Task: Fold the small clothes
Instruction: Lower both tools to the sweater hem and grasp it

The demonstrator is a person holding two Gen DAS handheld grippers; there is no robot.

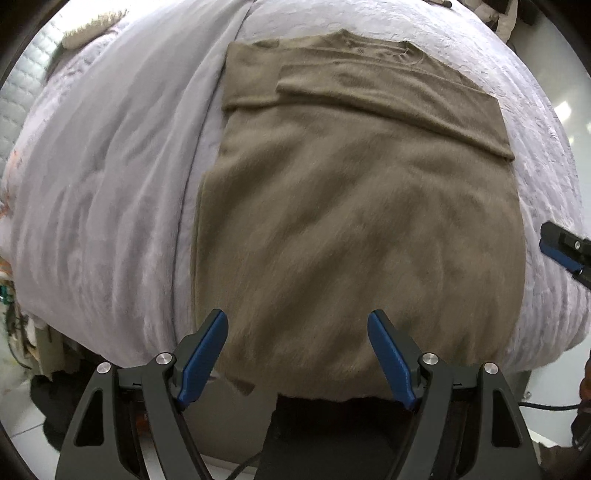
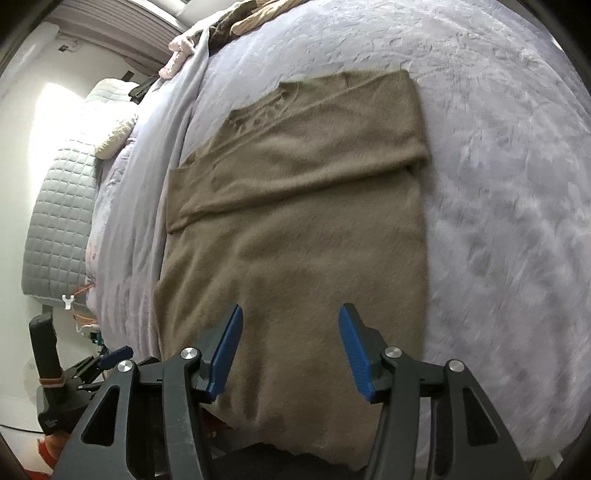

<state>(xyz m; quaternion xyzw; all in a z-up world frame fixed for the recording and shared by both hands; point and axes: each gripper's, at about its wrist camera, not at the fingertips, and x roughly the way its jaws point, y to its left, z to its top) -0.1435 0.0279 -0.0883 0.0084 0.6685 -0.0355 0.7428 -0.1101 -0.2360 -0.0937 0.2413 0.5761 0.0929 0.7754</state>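
Note:
An olive-brown knitted garment [image 1: 351, 206] lies flat on a pale lilac bedspread [image 1: 110, 177], its sleeves folded across the upper part and its collar at the far end. My left gripper [image 1: 297, 321] hovers open over the garment's near hem, with nothing between its blue pads. The same garment [image 2: 303, 236] fills the middle of the right wrist view. My right gripper [image 2: 291, 314] stands open above the near hem, empty. The tip of the right gripper [image 1: 565, 247] shows at the right edge of the left wrist view.
The bedspread [image 2: 498, 221] stretches wide to the right of the garment. A grey quilted headboard [image 2: 59, 229] and pillows [image 2: 114, 136] lie to the left, more clothes [image 2: 255, 14] at the far end. The bed's near edge drops to a dark floor [image 1: 332, 435].

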